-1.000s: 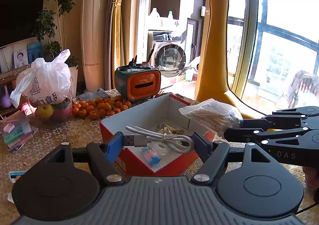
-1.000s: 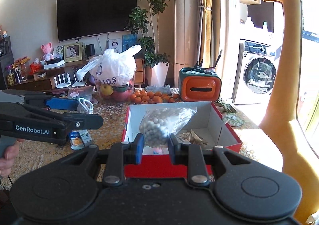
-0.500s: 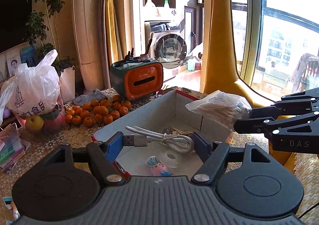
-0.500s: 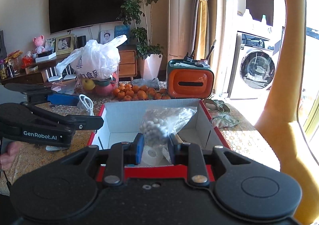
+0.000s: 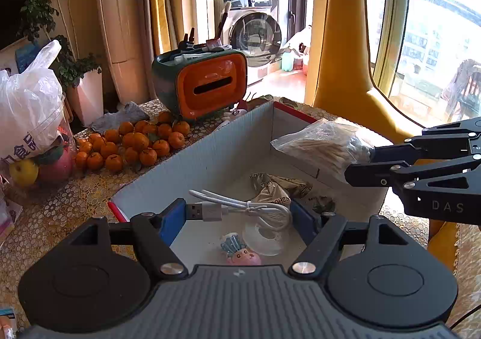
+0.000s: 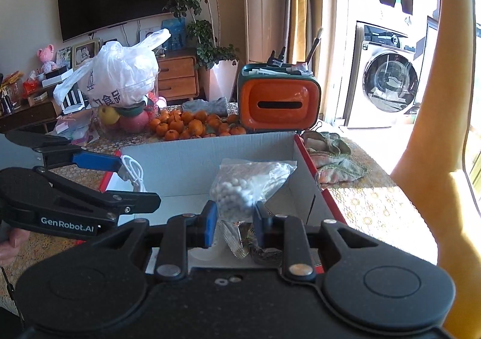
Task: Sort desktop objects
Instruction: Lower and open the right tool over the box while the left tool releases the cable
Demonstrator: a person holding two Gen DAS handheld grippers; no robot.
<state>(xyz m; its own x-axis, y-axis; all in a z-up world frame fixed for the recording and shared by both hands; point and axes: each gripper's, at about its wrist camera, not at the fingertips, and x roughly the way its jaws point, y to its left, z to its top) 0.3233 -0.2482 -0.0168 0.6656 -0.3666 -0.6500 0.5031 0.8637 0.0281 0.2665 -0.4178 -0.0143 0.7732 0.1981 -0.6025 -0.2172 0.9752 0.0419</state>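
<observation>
over box: cable between left tongs, swab bag between right tongs.

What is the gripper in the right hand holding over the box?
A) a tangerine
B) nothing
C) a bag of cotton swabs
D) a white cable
C: the right gripper is shut on a clear bag of cotton swabs above the red box; the white cable sits in the left gripper.
</observation>
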